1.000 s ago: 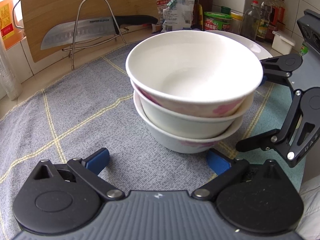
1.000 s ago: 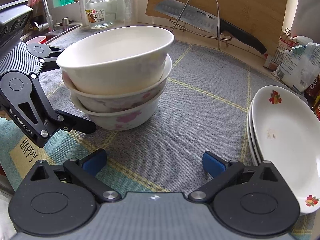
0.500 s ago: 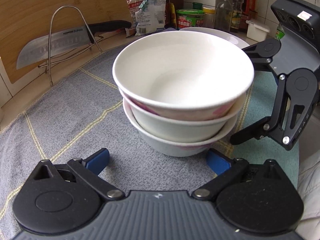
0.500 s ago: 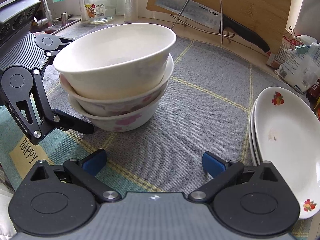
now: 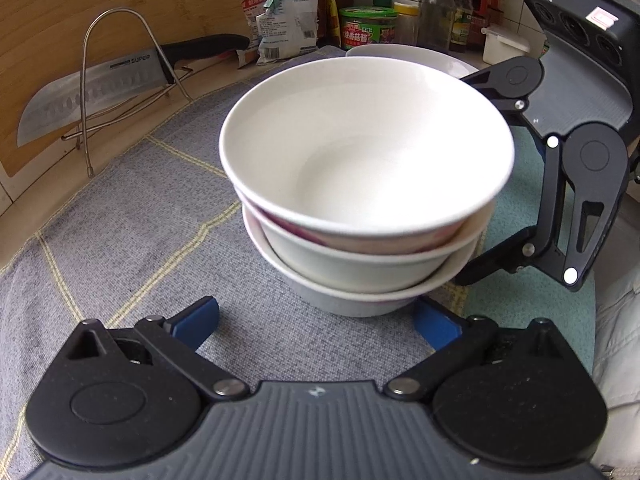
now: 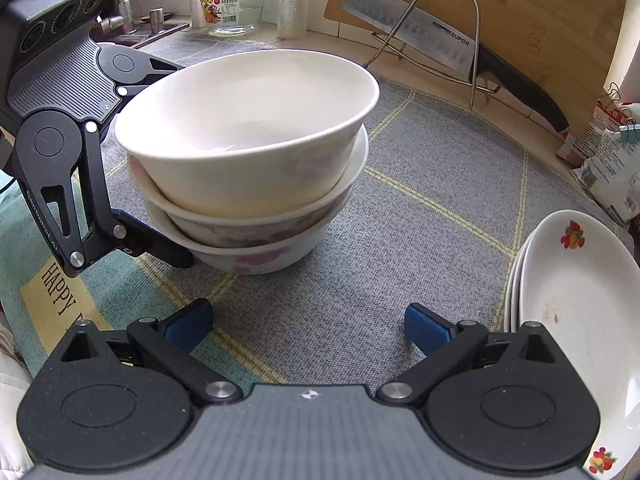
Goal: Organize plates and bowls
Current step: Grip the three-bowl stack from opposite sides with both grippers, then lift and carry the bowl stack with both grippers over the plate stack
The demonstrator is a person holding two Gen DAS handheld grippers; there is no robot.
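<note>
While hovering low before the stack of bowls, showed wide-spread jaws on the left gripper, with one blue pad left of the stack's base and the other just beside it on the right. Could not tell whether either pad touched the lowest bowl. Gripped nothing. Counted three white bowls nested upright in that stack, with pink flower prints on the lower two, all resting on a grey checked cloth. Found the right gripper near the stack as well, jaws equally wide and empty, with only bare cloth between its pads. Saw the plates piled to the right of the stack in the right wrist view, apart from it, white with small fruit prints, the top one smeared a little. Spotted, behind the stack, a wire rack with a broad knife laid through it, and a wooden cutting board leaning upright behind both. Noted food packets and a green-lidded tub farther back from the stack, and a glass jar beyond it by the sink side.
</note>
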